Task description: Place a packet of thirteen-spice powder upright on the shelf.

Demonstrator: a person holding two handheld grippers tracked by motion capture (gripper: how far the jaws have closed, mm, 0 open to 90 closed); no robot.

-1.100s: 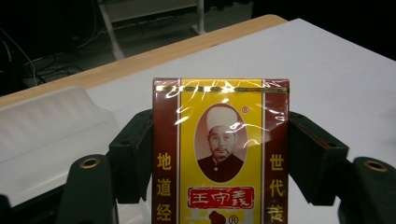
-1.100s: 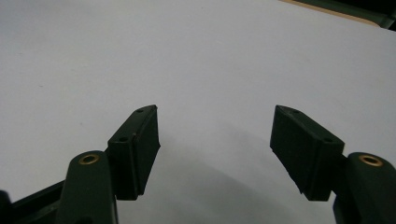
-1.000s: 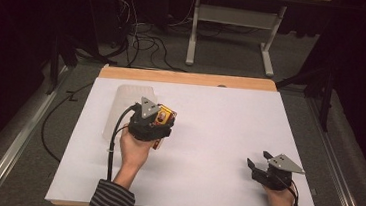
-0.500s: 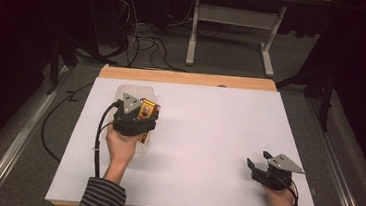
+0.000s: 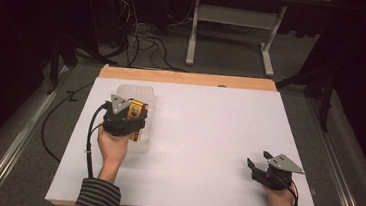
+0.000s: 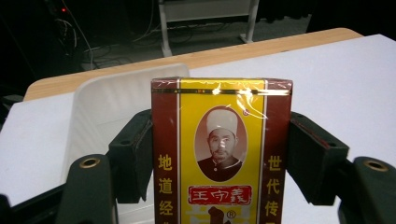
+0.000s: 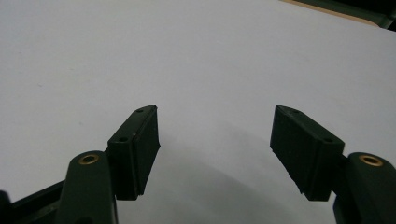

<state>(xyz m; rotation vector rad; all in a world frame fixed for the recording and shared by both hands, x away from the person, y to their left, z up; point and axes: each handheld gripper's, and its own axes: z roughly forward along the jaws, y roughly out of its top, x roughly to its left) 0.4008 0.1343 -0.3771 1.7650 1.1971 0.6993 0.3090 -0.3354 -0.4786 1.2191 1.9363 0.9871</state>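
A yellow and dark red box [image 6: 222,149] with a portrait and Chinese characters stands upright between my left gripper's jaws. My left gripper [image 5: 135,119] is shut on this box [image 5: 134,110] and holds it over a translucent white plastic container [image 5: 131,90] at the table's left. In the left gripper view the container [image 6: 107,102] lies just behind and below the box. My right gripper [image 5: 259,160] rests near the front right corner, held by a hand. Its jaws [image 7: 215,140] stand wide open over bare white tabletop, with nothing between them.
A white sheet [image 5: 208,135] covers the table, with a wooden strip [image 5: 188,78] along the far edge. Beyond the table stand a white desk frame [image 5: 233,22] and loose cables [image 5: 146,42] on the dark floor.
My left gripper has carried the box to the left and a little farther away, from beside the container to over it. The right gripper has stayed still.
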